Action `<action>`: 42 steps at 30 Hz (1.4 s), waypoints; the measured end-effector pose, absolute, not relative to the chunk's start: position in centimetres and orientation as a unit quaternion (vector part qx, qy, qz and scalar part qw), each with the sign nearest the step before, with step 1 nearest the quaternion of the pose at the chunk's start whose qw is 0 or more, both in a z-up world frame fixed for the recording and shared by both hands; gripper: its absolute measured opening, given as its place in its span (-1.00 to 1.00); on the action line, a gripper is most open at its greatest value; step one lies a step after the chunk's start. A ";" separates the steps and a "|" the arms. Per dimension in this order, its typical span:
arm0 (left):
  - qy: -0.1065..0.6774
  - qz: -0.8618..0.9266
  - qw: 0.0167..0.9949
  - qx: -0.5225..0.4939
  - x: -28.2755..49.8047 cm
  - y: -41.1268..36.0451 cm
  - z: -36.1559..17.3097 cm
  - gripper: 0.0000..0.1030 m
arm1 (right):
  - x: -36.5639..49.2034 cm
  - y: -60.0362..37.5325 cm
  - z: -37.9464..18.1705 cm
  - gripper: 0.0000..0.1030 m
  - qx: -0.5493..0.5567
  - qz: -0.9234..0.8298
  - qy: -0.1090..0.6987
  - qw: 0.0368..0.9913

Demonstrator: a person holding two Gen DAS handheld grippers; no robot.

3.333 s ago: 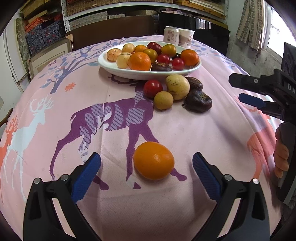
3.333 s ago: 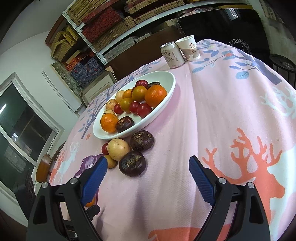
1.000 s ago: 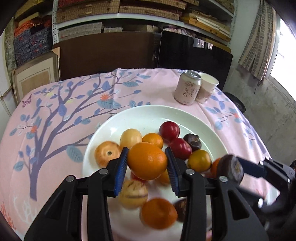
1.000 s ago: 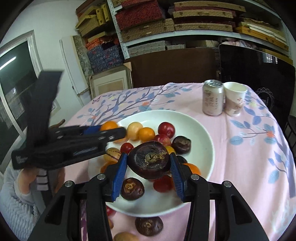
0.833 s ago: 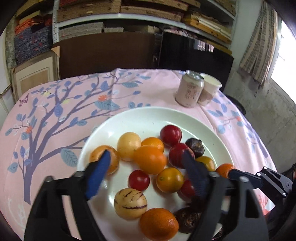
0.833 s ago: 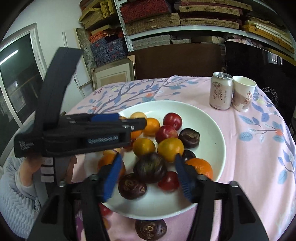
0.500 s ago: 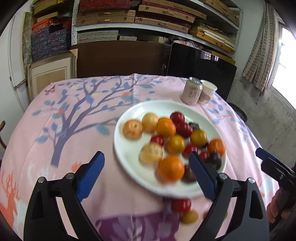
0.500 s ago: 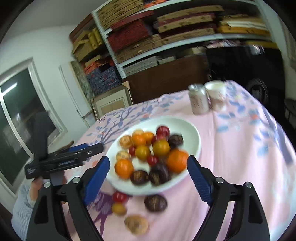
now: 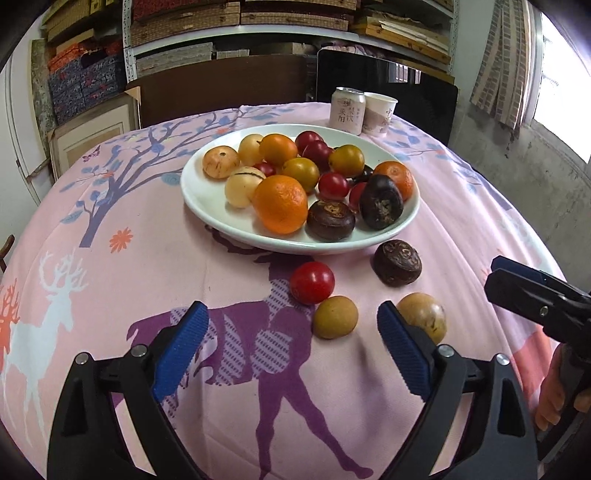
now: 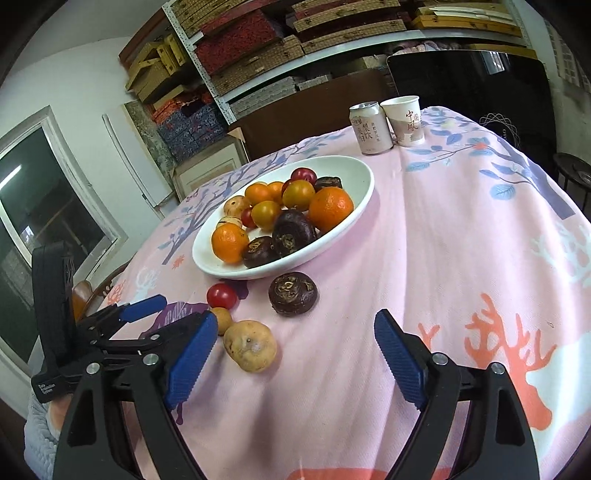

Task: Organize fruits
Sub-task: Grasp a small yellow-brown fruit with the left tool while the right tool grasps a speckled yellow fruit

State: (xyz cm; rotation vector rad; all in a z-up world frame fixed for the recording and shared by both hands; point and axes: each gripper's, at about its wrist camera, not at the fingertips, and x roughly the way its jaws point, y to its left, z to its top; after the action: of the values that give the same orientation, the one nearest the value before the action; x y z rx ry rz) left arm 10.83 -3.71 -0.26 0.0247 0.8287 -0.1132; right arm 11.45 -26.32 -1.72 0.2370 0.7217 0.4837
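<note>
Left gripper, right gripper: both wide apart, empty. Tan fruit half-hidden at 3 o'clock behind pad. Can, cup: Chinese print, unreadable.

Beyond the plate I see a drink can touching a paper cup on the table's pink deer-print cloth — behind, shelves stacked with woven boxes.

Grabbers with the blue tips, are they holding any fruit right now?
No. The left gripper and right gripper are both open with nothing between their pads; four fruits lie loose on the tablecloth.
</note>
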 end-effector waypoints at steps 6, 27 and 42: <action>0.425 -0.047 0.904 0.015 11.9 -4.0 -1.5 0.76 | 11.6 -26.3 -1.9 0.70 0.117 0.231 0.354 0.899; 0.428 -0.065 0.900 0.050 12.2 -6.2 -2.1 -0.02 | 11.7 -25.7 -2.4 0.71 0.103 0.230 0.366 0.896; 0.406 -0.069 0.909 0.061 10.9 -6.1 -1.3 -0.45 | 11.7 -25.1 -2.7 0.71 0.087 0.239 0.369 0.894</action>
State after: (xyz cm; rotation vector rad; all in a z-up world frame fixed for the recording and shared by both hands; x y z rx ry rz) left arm 10.92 -6.11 -1.33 0.1267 0.8368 -0.1421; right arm 11.67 -25.07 -2.74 0.1811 0.7659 0.4958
